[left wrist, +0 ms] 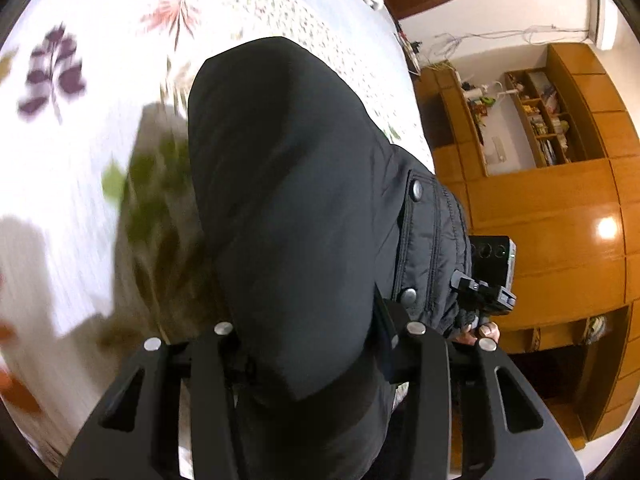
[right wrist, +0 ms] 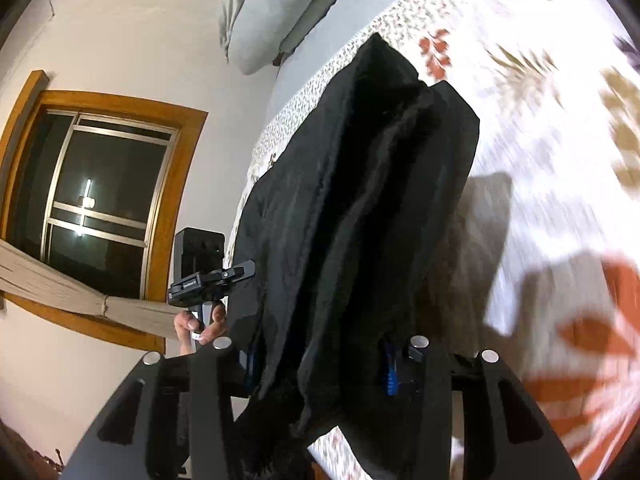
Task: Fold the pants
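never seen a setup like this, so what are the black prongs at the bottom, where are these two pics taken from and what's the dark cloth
No robot here: a person holds a hand-held two-finger gripper in each hand. Each gripper carries a wide-angle camera that looks forward along its fingers, so the black prongs at the bottom of each picture are that gripper's own frame.

One picture looks out from the left gripper, the other from the right gripper. The dark cloth is the pants; each gripper is shut on a part of them, and they hang lifted above the bed, which has a white leaf-print cover. In each picture the other hand shows off to the side, holding its handle. The blur suggests movement. A pillow lies at the bed's far end, a window beside it.
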The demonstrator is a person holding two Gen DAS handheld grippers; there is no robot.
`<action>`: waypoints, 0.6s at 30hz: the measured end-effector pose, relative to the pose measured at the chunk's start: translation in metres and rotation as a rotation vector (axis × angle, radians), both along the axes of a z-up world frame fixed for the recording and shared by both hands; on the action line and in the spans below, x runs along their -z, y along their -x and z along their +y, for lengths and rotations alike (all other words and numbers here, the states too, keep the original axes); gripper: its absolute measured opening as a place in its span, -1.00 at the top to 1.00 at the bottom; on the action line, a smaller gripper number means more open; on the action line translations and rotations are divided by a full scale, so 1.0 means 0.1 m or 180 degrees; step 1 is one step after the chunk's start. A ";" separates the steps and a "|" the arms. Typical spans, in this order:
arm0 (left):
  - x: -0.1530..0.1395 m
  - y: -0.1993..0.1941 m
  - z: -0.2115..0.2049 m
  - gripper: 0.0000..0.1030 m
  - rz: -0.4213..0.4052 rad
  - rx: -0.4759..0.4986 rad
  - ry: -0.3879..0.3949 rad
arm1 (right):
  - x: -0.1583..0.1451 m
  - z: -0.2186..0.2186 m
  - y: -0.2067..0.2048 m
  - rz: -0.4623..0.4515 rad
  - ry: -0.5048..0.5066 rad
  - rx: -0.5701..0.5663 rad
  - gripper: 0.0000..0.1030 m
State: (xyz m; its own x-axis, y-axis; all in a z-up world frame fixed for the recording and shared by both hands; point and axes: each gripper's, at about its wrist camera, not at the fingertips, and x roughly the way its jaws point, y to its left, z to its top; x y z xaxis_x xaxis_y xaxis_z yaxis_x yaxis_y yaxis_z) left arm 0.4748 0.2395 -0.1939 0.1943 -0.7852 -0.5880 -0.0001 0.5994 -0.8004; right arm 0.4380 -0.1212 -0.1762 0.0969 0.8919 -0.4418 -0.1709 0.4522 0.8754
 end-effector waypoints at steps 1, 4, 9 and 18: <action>0.01 -0.10 0.03 0.21 0.0008 -0.0015 -0.0013 | 0.00 0.04 -0.09 0.0008 0.0001 0.0009 0.12; 0.12 -0.45 0.16 0.21 0.0080 -0.0062 -0.0058 | 0.06 0.21 -0.51 0.0031 0.0071 0.0032 0.12; 0.54 -0.75 0.45 0.10 0.0323 -0.0179 -0.0028 | 0.30 0.34 -0.97 0.0156 0.0151 0.0072 0.12; 0.61 -0.65 0.49 -0.14 0.0198 -0.0140 -0.0067 | 0.63 0.28 -1.09 0.0231 0.0409 0.0131 -0.37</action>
